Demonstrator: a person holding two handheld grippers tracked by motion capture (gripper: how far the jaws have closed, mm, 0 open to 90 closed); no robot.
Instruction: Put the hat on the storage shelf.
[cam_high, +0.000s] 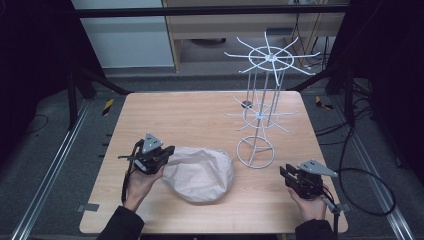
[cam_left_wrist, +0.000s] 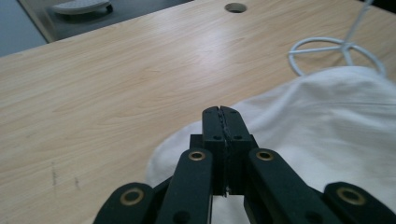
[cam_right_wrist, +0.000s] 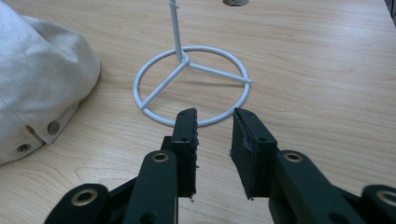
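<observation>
The left gripper (cam_left_wrist: 222, 122), jaws pressed together, sits at the near-left edge of the cloth cap (cam_high: 200, 172); whether fabric is pinched cannot be told; a thin bite would likely slip on lifting. The right gripper (cam_right_wrist: 215, 135), jaws spread, hovers just before the wire stand (cam_high: 262, 107); a nudge could tip that light, tall frame. Cap: soft, crumpled canvas with metal snaps; desk (cam_high: 190, 117): smooth pale wood.
</observation>
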